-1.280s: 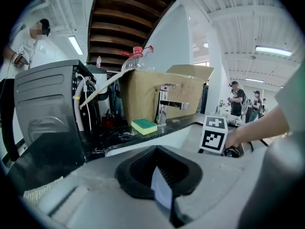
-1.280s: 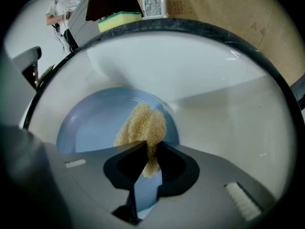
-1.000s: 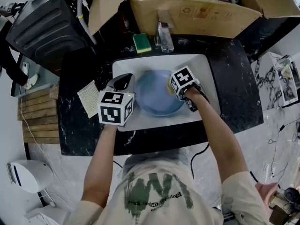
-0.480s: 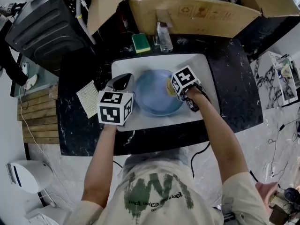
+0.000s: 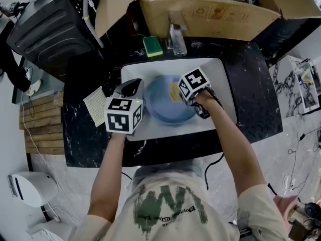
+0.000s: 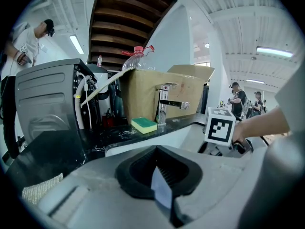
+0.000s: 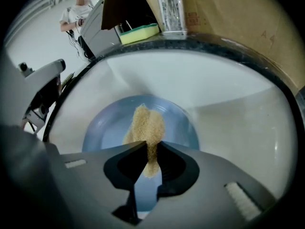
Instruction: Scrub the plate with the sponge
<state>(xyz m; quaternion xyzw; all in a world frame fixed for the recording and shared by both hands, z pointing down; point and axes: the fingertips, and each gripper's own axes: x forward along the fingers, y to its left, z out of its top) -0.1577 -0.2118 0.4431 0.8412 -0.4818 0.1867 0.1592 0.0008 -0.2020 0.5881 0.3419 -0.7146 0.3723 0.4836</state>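
Left hand-held gripper point(image 6: 159, 178), nearest, at the plate's left rim: jaws narrow, clamped on the thin blue edge of the plate point(image 5: 164, 110). Its marker cube sat on the near-left side of the plate.

Right hand-held gripper point(image 7: 151, 149), over the plate's right half: jaws pinched tight on the tan sponge point(image 7: 147, 125). The sponge's free end spread over the plate's middle.

The plate lay flat in the white sink point(image 5: 220, 84), which was set into the black desk point(image 5: 251, 84).

Left of the plate, outside the sink: a woven cloth point(image 5: 95, 106) lay on the desk.

Beyond the plate, past the sink's far rim: a green sponge point(image 5: 152, 45) lay on the desk, with the tap point(image 5: 176, 36) just to its right.

Farther behind the plate: an open cardboard box point(image 5: 210, 14). Far left of the plate: a dark grey machine point(image 5: 47, 26).
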